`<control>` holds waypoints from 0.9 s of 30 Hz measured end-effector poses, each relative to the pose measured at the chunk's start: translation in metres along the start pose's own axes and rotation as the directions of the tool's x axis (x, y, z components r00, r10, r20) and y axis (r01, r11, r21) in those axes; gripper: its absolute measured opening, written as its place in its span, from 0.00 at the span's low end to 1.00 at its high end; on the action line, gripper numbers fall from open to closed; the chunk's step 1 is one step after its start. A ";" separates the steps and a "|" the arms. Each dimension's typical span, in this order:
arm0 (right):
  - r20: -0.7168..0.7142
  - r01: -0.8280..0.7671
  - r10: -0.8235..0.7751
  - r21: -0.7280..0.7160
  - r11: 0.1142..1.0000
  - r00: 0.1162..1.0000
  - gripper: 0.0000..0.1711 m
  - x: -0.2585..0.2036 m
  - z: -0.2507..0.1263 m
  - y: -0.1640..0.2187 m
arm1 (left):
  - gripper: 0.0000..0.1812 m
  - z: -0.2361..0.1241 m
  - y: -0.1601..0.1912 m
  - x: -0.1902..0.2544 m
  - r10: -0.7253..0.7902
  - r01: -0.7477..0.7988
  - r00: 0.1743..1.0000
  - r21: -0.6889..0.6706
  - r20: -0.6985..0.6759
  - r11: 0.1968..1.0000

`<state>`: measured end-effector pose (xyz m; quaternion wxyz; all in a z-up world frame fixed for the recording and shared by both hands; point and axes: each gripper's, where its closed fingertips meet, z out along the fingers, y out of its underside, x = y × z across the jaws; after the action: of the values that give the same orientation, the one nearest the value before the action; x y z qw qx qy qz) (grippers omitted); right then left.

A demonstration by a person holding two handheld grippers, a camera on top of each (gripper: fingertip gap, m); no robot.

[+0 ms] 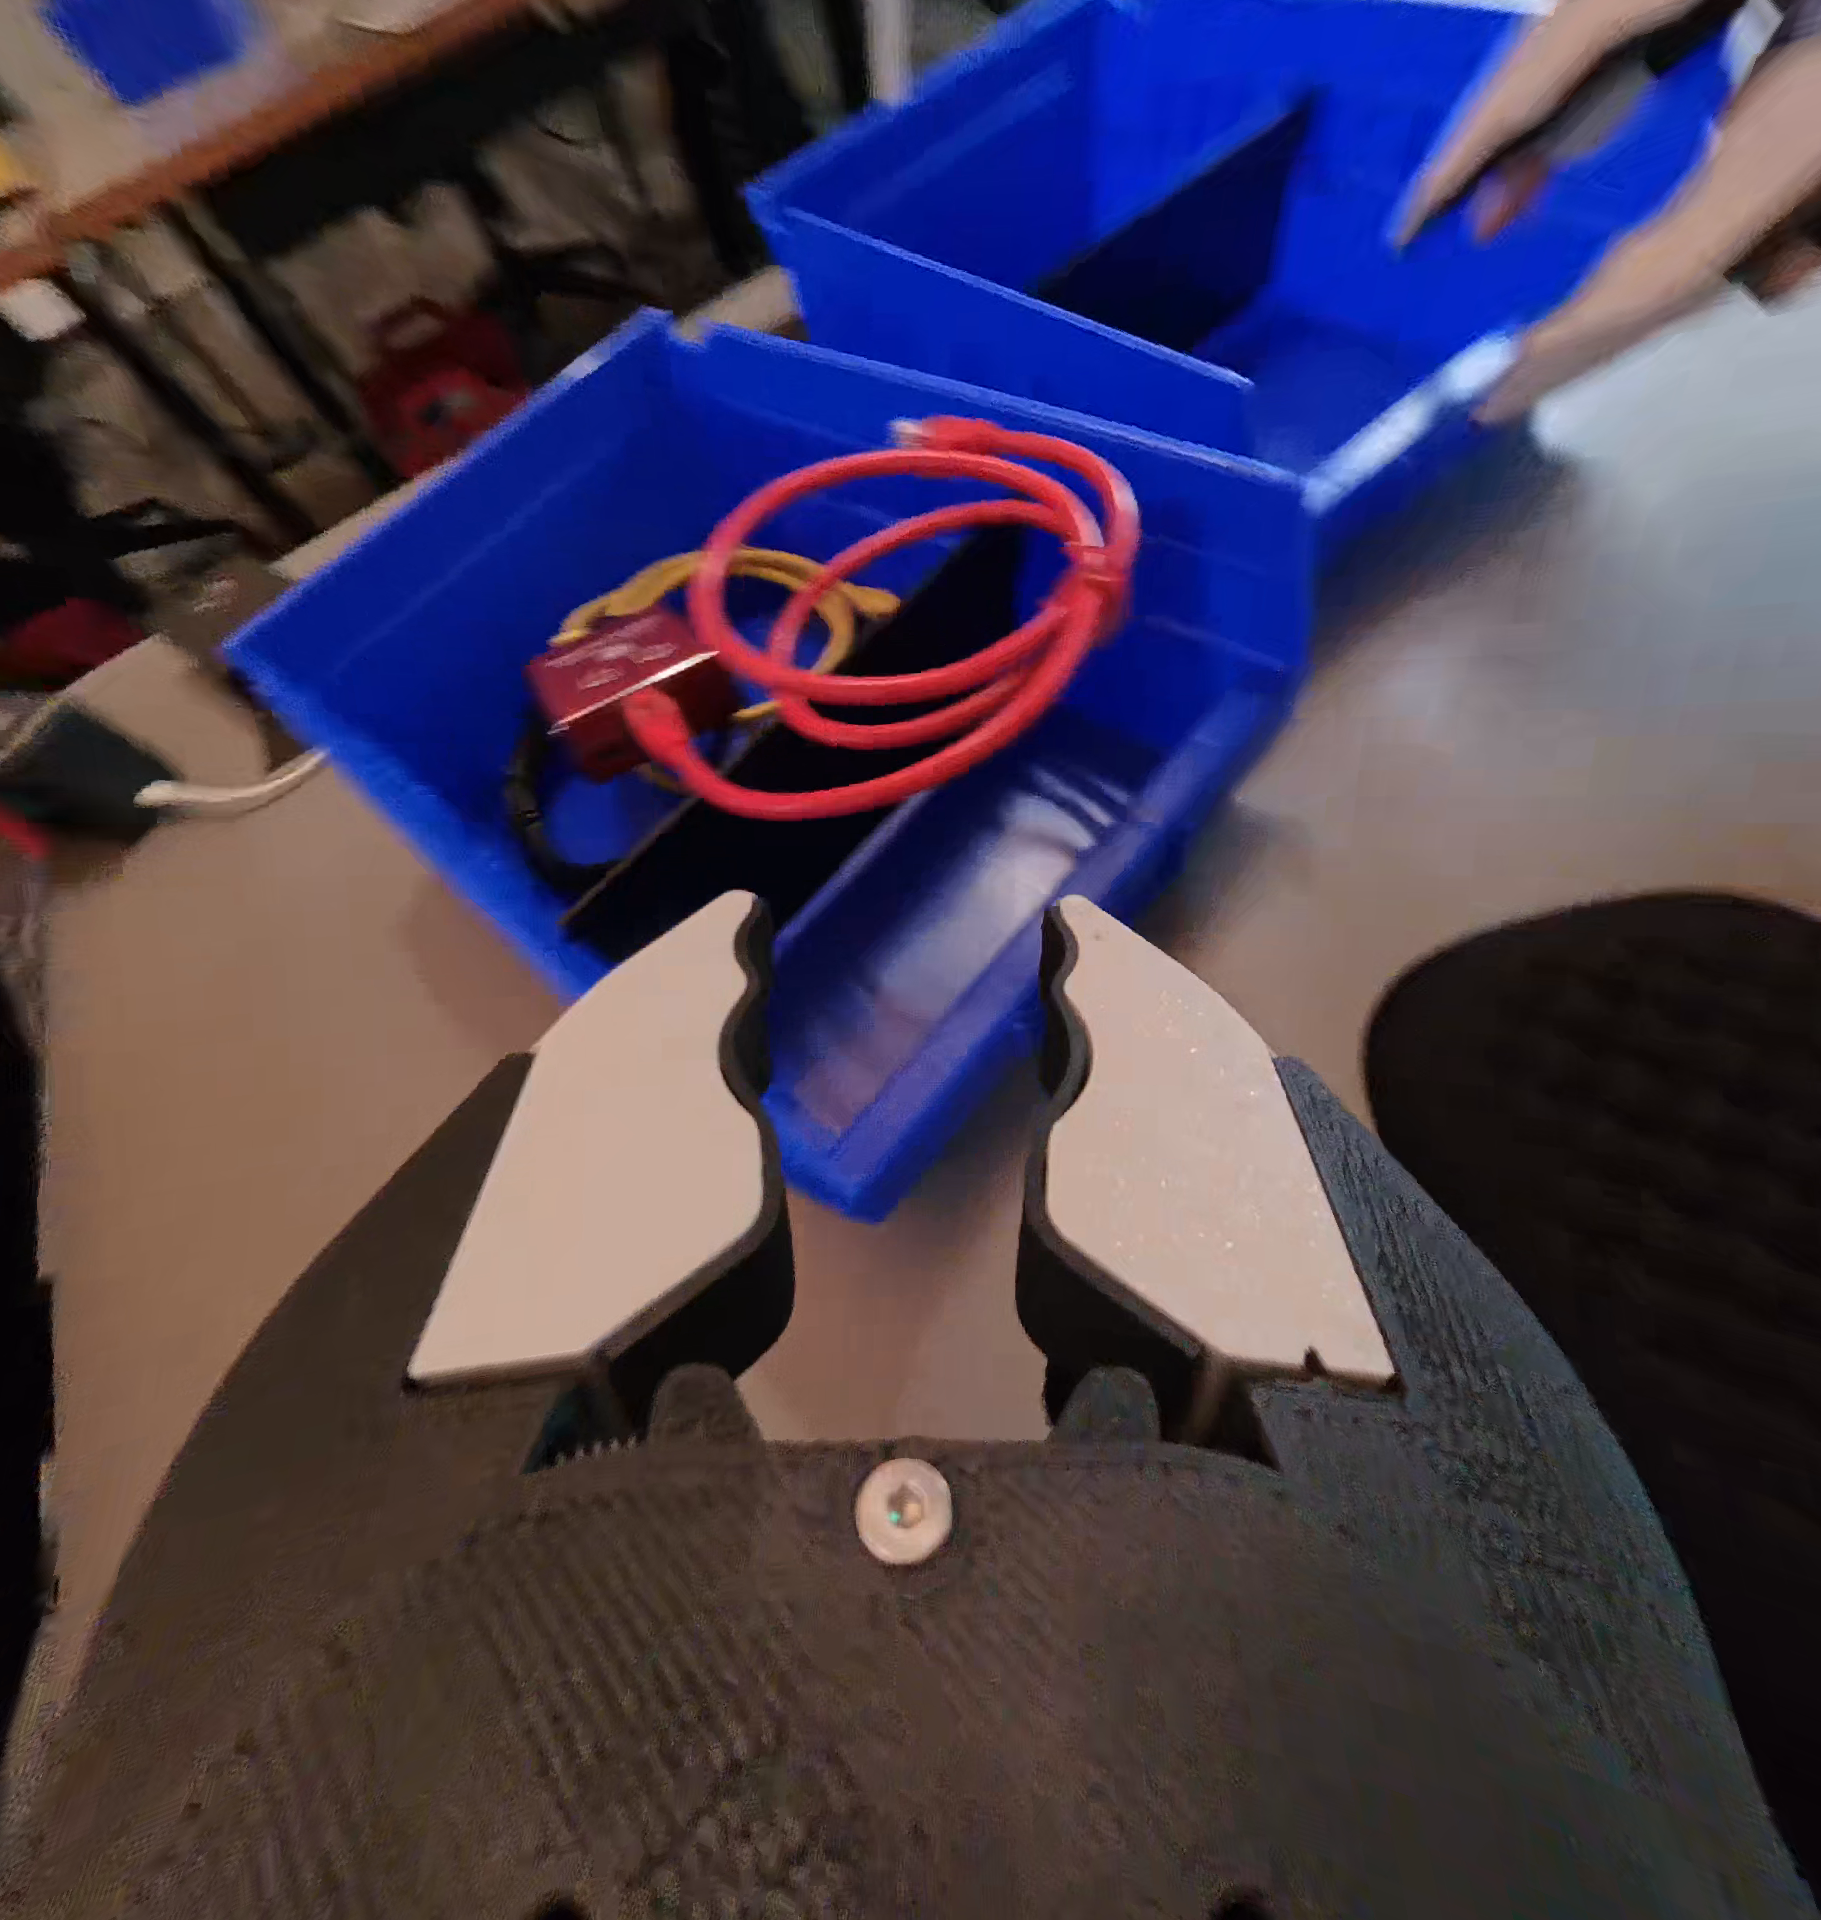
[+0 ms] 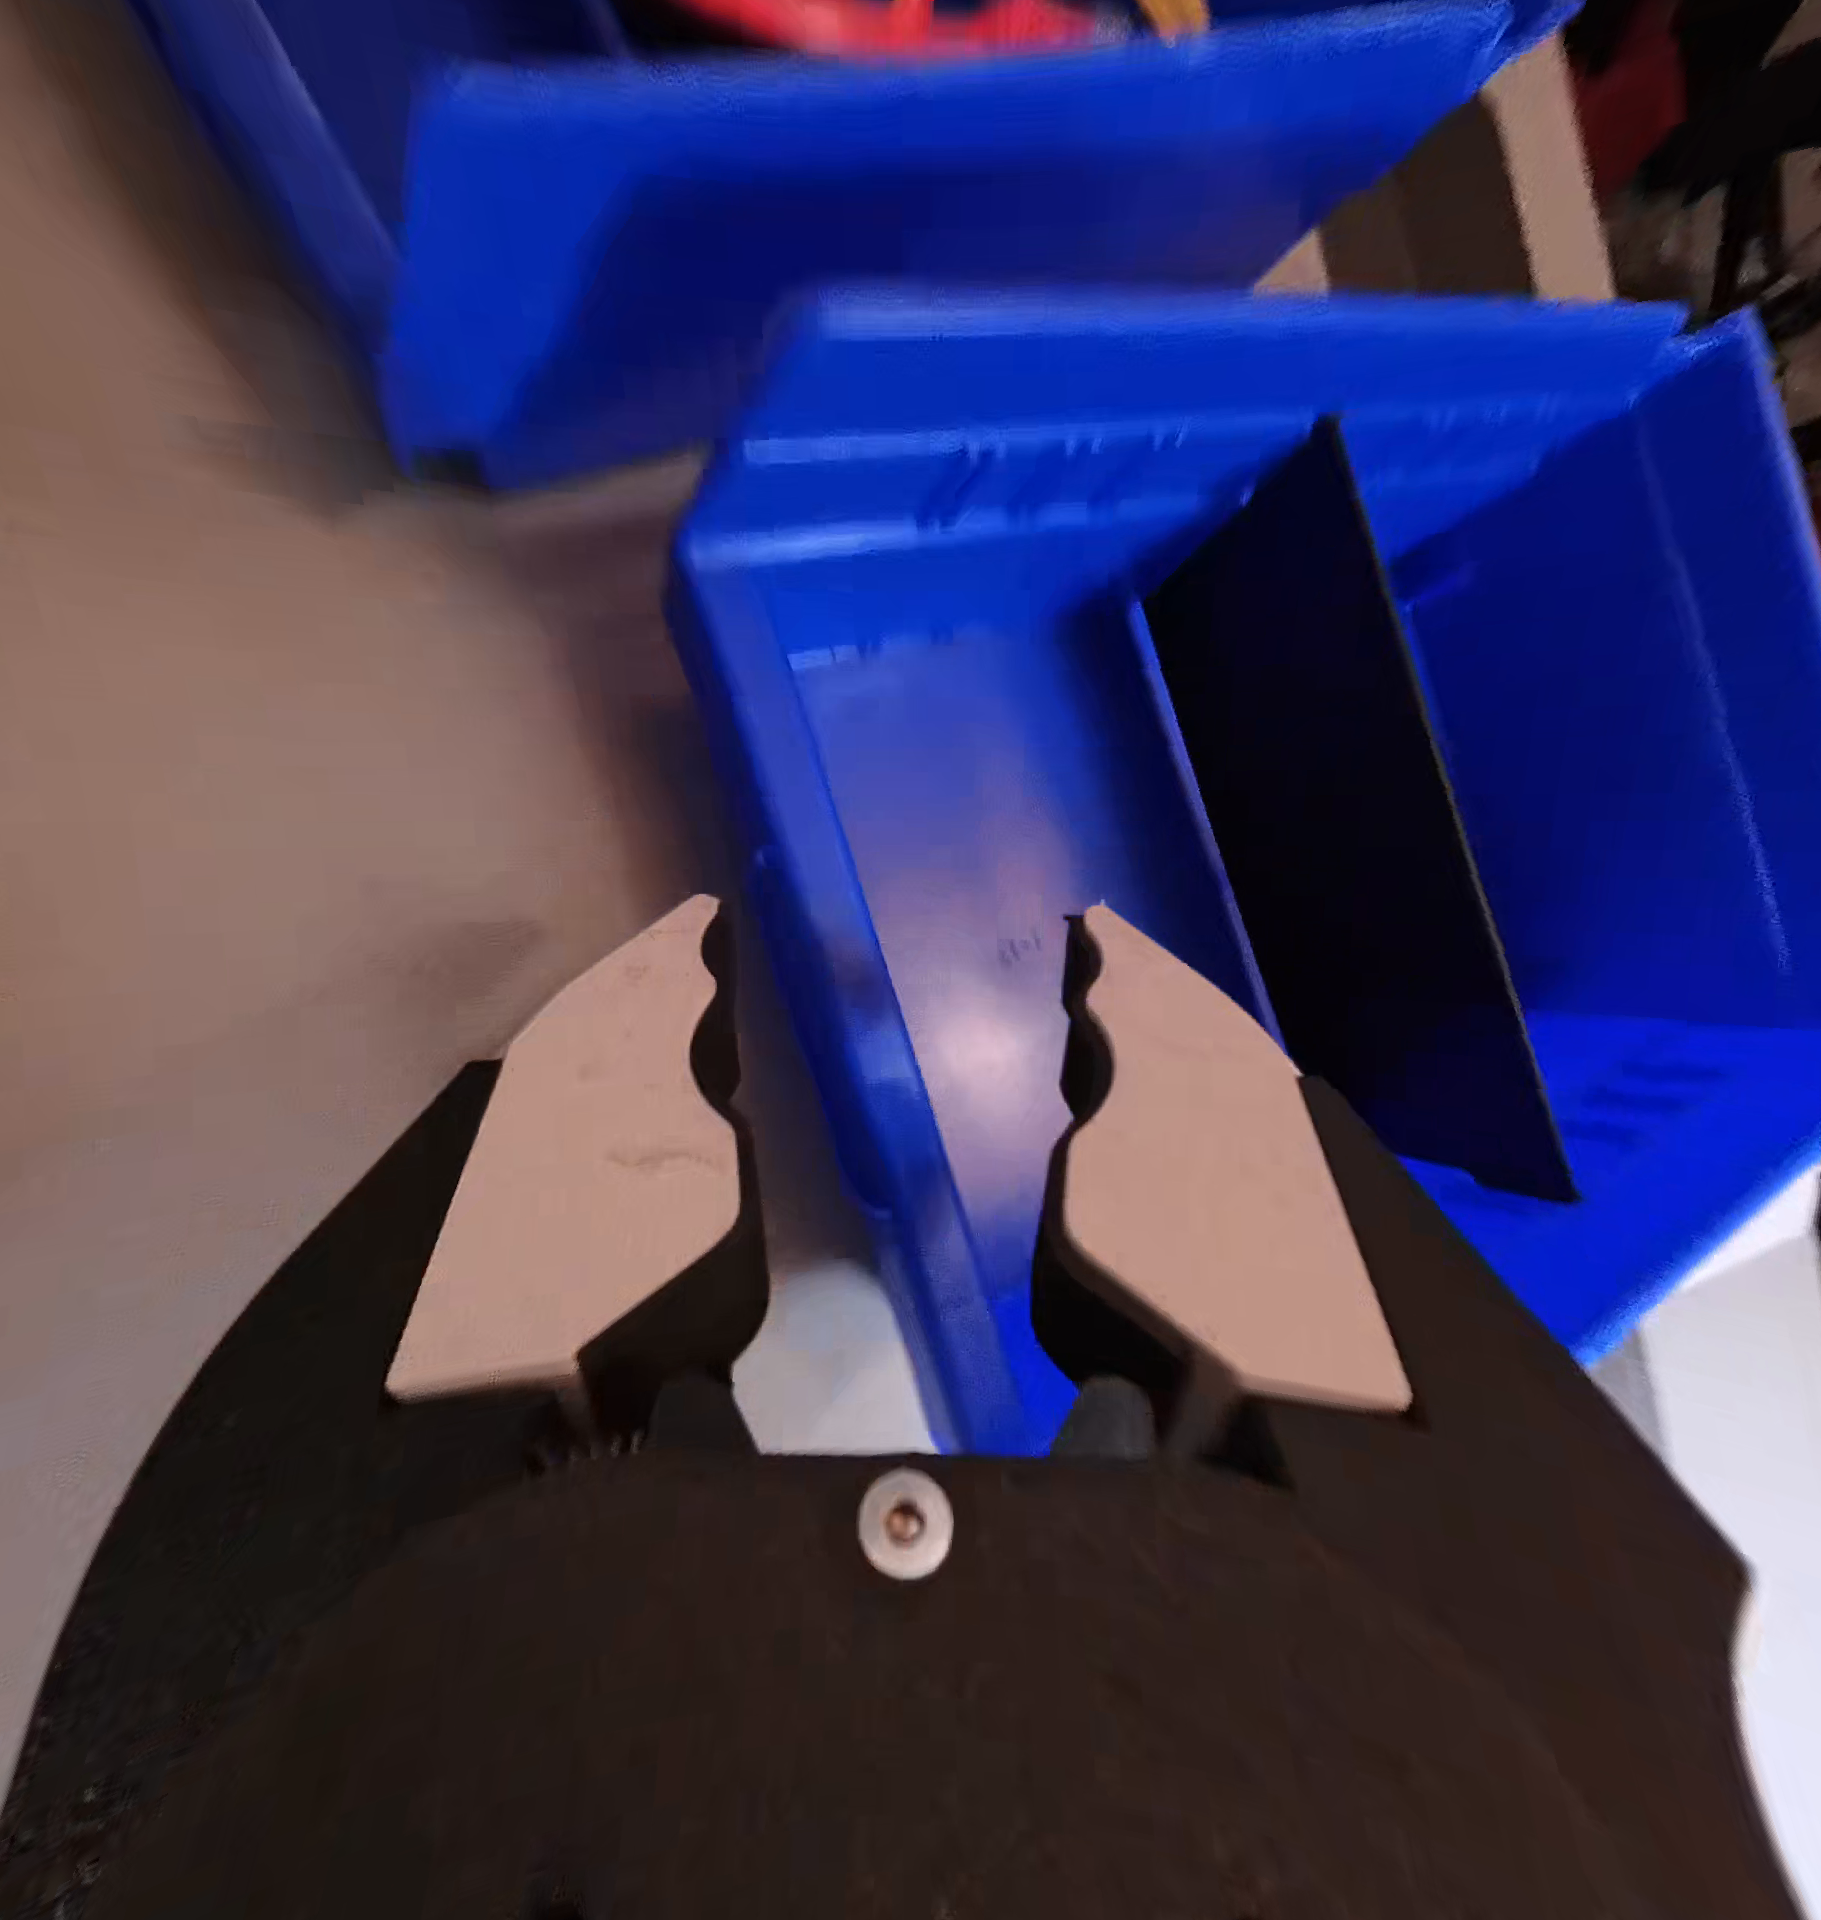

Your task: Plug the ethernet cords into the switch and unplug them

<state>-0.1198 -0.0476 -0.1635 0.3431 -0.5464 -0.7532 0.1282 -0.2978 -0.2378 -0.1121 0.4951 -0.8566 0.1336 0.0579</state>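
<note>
A coiled red ethernet cord [image 1: 1098,566] lies in the nearer blue bin [image 1: 438,644], draped over its black divider [image 1: 740,821]. A yellow cord [image 1: 677,569] and a small red switch box [image 1: 625,665] lie beside it in the bin's left part. My left gripper [image 1: 906,909] is open and empty, just short of the bin's near corner. My right gripper [image 2: 898,912] is open at the second blue bin [image 2: 1664,727], with that bin's left wall between its jaws. It also shows in the left wrist view [image 1: 1451,317] at the far bin [image 1: 989,301].
The second bin holds only a black divider [image 2: 1332,831]. The cord bin [image 2: 781,229] stands just beyond it in the right wrist view. A black cord [image 1: 527,800] sits under the switch. A black rounded object [image 1: 1633,1143] lies on the table at right, a white cable [image 1: 241,790] at left.
</note>
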 end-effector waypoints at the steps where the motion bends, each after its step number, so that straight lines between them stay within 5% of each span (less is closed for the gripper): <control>1: 0.007 0.040 -0.040 -0.041 0.998 0.999 0.36 0.002 0.005 0.008 | 0.29 0.009 0.000 0.014 0.055 -0.058 0.997 -0.048 -0.055 0.997; 6: 0.086 0.148 -0.134 -0.184 0.972 0.987 0.36 -0.006 0.038 0.027 | 0.35 0.057 0.036 0.055 0.221 -0.311 0.935 -0.343 -0.276 0.886; 9: 0.134 0.178 -0.153 -0.200 0.963 0.979 0.27 -0.014 0.050 0.032 | 0.36 0.074 0.056 0.061 0.257 -0.404 0.899 -0.443 -0.355 0.800; 12: 0.145 0.154 -0.126 -0.202 0.967 0.981 0.19 -0.017 0.049 0.036 | 0.28 0.081 0.060 0.056 0.301 -0.457 0.880 -0.479 -0.368 0.750; 17: 0.136 0.131 -0.107 -0.184 0.974 0.985 0.19 -0.021 0.033 0.051 | 0.18 0.094 0.061 0.051 0.327 -0.476 0.873 -0.490 -0.361 0.730; 27: -0.053 -0.061 0.049 -0.249 0.967 0.997 0.19 -0.004 -0.019 0.125 | 0.16 0.108 0.053 0.060 0.315 -0.452 0.887 -0.490 -0.339 0.746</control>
<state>-0.0149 -0.0084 -0.2222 0.2851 -0.6089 -0.7397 0.0289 -0.2517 -0.1802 -0.2240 0.1821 -0.9169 0.3425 0.0939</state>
